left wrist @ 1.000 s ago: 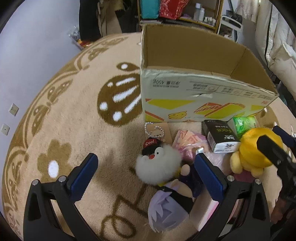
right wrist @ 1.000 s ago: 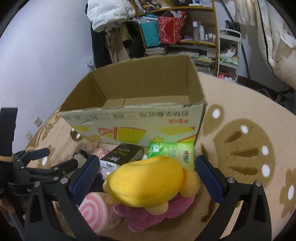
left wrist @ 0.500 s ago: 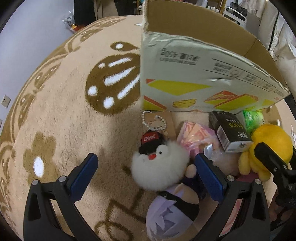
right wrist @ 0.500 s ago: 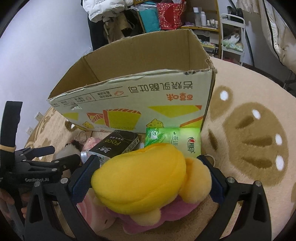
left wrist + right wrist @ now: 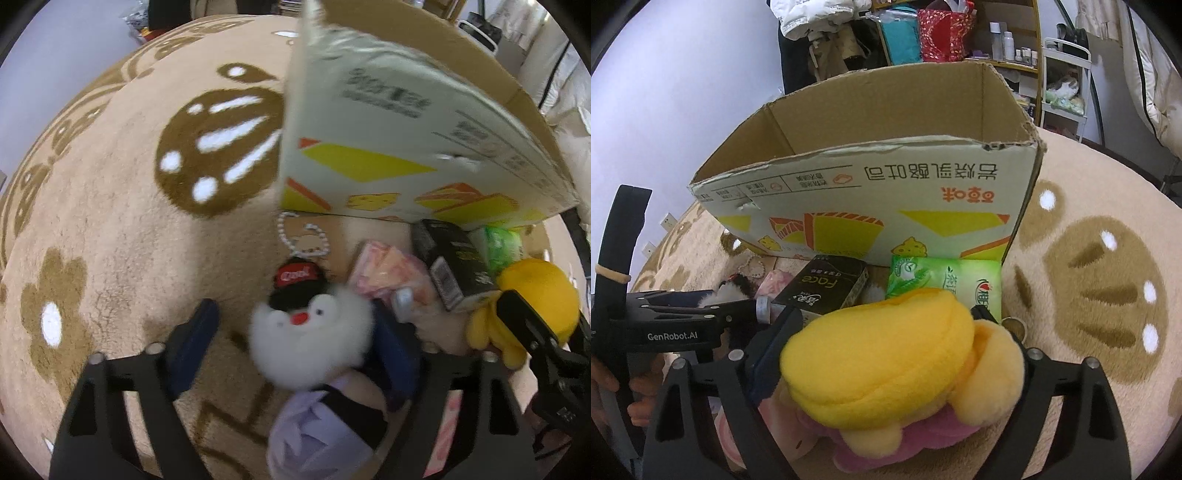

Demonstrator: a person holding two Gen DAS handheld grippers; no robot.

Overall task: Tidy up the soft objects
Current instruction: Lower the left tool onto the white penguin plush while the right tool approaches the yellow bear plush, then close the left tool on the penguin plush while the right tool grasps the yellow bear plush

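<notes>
My left gripper [image 5: 295,343] straddles a white fluffy plush with a black cap [image 5: 310,332]; its jaws are narrowing, the right finger touching the plush, the left one apart. A purple-haired doll [image 5: 317,439] lies below it. My right gripper [image 5: 886,350] is shut on a yellow and pink plush [image 5: 886,369], which also shows in the left wrist view [image 5: 539,302]. An open cardboard box [image 5: 871,206] stands just behind the toys on the carpet.
A black Face box [image 5: 827,288], a green tissue pack [image 5: 945,280] and a pink packet [image 5: 388,273] lie against the box front. A bead chain [image 5: 303,236] lies near the plush. Shelves [image 5: 960,33] and hanging clothes stand behind.
Both grippers have moved forward and down towards the box. The right jaws have closed onto the yellow plush. The left jaws have narrowed around the white plush.
</notes>
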